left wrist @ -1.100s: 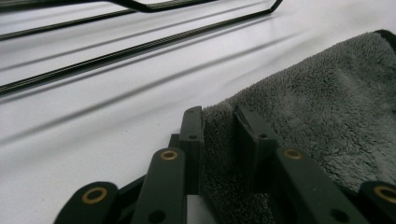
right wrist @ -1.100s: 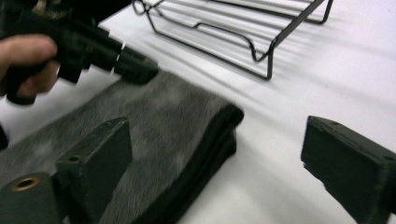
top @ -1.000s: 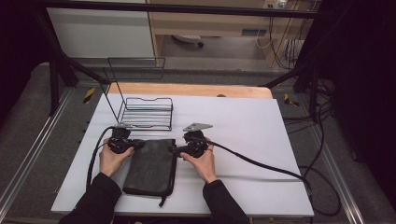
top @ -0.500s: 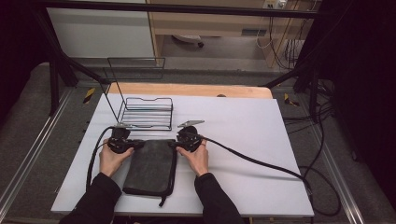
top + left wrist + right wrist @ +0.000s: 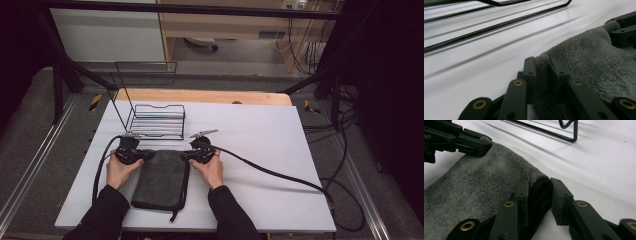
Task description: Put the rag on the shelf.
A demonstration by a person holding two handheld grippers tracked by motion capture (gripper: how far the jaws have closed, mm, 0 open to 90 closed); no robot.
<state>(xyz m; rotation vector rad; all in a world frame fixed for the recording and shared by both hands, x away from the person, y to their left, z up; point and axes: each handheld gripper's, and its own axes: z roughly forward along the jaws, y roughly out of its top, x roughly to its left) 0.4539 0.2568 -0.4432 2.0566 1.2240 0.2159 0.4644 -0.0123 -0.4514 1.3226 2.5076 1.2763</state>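
A folded dark grey towel (image 5: 160, 177) lies on the white table (image 5: 260, 130), long side toward the person. My left gripper (image 5: 145, 156) is at the towel's far left corner, and its jaws (image 5: 541, 62) pinch the fuzzy towel (image 5: 586, 62) edge. At the far right corner sits my right gripper (image 5: 186, 156). Its jaws (image 5: 539, 183) have just been closing, and the rolled edge of the towel (image 5: 479, 182) sits between them, touched by both pads. Across the towel, each gripper view shows the other gripper: the right gripper (image 5: 624, 32) and the left gripper (image 5: 474, 143).
A black wire rack (image 5: 156, 120) stands just behind the grippers, its base wires close to the towel's far edge. A thick black cable (image 5: 270, 172) trails from the right gripper across the table to the right. A wooden strip (image 5: 200, 96) borders the far edge.
The right hand has shifted left and slightly down onto the towel's far right corner, and its jaws have closed around the edge. The left hand and the towel have stayed put.
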